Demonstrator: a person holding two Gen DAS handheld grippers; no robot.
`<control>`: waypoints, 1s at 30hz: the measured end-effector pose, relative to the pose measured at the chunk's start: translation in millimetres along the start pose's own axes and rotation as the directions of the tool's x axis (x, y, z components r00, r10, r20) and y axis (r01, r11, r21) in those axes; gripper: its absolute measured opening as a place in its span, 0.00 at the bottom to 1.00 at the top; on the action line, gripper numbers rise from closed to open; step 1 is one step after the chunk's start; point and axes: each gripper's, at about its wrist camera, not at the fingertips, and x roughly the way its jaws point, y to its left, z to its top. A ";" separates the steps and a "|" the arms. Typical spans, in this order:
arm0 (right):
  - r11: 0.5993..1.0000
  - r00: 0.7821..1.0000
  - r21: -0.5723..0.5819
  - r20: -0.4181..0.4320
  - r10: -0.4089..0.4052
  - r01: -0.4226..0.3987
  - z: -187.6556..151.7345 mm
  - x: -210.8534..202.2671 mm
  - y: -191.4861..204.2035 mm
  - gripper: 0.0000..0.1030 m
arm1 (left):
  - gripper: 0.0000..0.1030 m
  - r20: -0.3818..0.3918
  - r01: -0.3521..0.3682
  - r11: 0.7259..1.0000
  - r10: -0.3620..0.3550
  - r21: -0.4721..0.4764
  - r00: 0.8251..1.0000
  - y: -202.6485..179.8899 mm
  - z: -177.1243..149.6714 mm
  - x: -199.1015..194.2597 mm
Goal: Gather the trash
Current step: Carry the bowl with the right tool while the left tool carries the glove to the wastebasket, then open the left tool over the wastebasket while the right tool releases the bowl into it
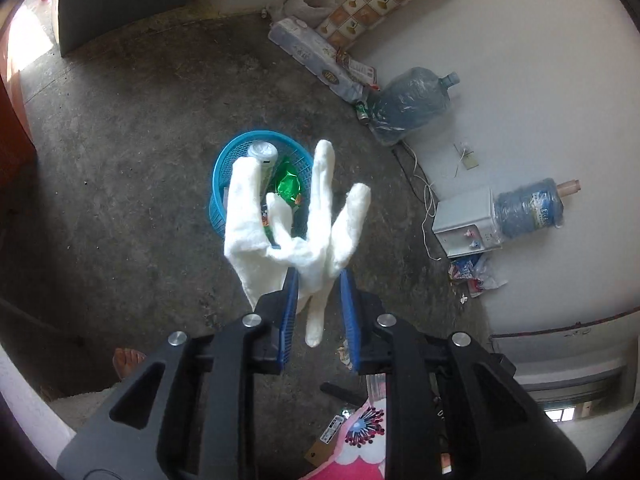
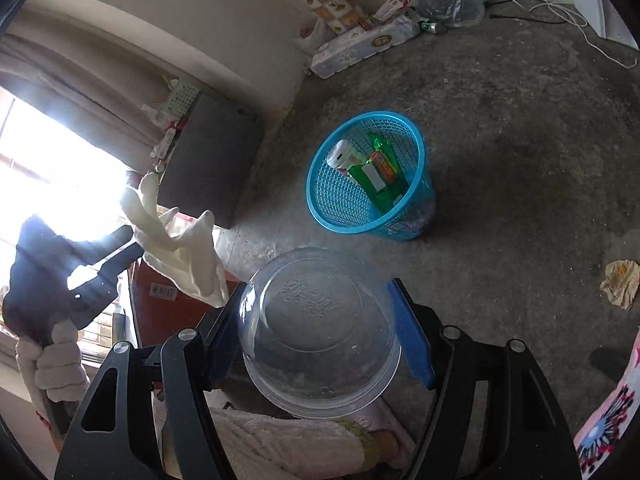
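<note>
A blue mesh basket (image 1: 219,168) (image 2: 320,204) stands on the concrete floor, holding a white can (image 1: 263,154) and a green wrapper (image 1: 289,186). My left gripper (image 1: 319,273) (image 2: 128,242) hovers short of the basket, its blue pads pinching a white glove (image 1: 320,216) (image 2: 184,248) whose fingers fan out over the basket. My right gripper (image 2: 317,282) is shut on a clear plastic bowl (image 2: 320,332), bottom toward the camera, held above the floor in front of the basket. A gloved hand (image 2: 52,364) grips the left gripper's handle.
Crumpled paper (image 2: 619,285) lies on the floor at right. Water jugs (image 1: 408,104) (image 1: 532,208), a white box (image 1: 468,220), a cable (image 1: 424,184) and a long white pack (image 1: 316,56) line the wall. A bare foot (image 1: 128,360) is near left; a dark cabinet (image 2: 208,160) stands left of the basket.
</note>
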 end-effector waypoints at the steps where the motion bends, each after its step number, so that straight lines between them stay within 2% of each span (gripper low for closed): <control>1: 1.000 1.000 0.013 -0.003 -0.005 0.005 1.7 2.6 -6.1 0.65 | 0.19 -0.007 -0.002 1.000 0.002 -0.021 1.000 -1.1 9.3 13.6; 3: 0.999 1.000 0.035 -0.007 -0.018 0.018 5.7 6.9 -16.7 0.65 | 0.20 -0.013 -0.012 0.999 0.012 -0.050 1.000 -1.4 27.6 40.8; 6: 0.998 0.999 0.054 -0.018 -0.039 0.040 9.2 12.1 -28.8 0.65 | 0.30 0.021 -0.033 0.996 0.035 -0.088 0.999 4.4 53.5 75.1; 8: 0.997 0.998 0.057 -0.028 -0.051 0.053 10.5 18.4 -32.3 0.65 | 0.33 0.038 -0.044 0.995 0.047 -0.093 0.998 7.6 64.5 92.2; 10: 0.997 0.997 0.051 -0.037 -0.062 0.064 12.3 23.3 -33.5 0.65 | 0.33 0.041 -0.059 0.994 0.063 -0.093 0.997 9.0 70.5 101.2; 13: 0.997 0.997 0.028 -0.043 -0.070 0.071 16.0 32.7 -29.9 0.65 | 0.33 0.038 -0.043 0.996 0.046 -0.075 0.998 13.5 67.5 95.9; 17: 0.998 0.996 -0.036 -0.071 -0.050 0.048 30.1 56.7 -8.1 0.65 | 0.39 0.039 -0.094 0.995 0.095 -0.016 0.995 18.7 62.2 61.9; 19: 0.997 0.996 -0.076 -0.079 -0.041 0.035 45.6 77.0 9.5 0.66 | 0.46 0.052 -0.110 0.994 0.110 0.011 0.993 22.7 58.1 33.0; 23: 0.996 0.993 -0.088 -0.119 -0.006 -0.004 81.1 140.7 39.6 0.66 | 0.51 0.107 -0.142 0.988 0.135 0.058 0.985 34.2 39.9 -39.0; 26: 0.999 0.982 -0.038 -0.187 -0.033 0.027 97.5 209.1 41.4 0.71 | 0.55 0.157 -0.146 0.986 0.131 0.082 0.979 47.4 17.3 -93.1; 29: 0.986 0.957 -0.007 -0.239 -0.163 0.166 107.3 269.6 30.7 0.72 | 0.58 0.211 -0.186 0.978 0.162 0.097 0.964 63.2 -9.9 -138.3; 30: 0.982 0.954 0.004 -0.241 -0.180 0.187 110.0 280.4 27.4 0.72 | 0.58 0.221 -0.198 0.975 0.173 0.099 0.960 68.5 -18.5 -149.9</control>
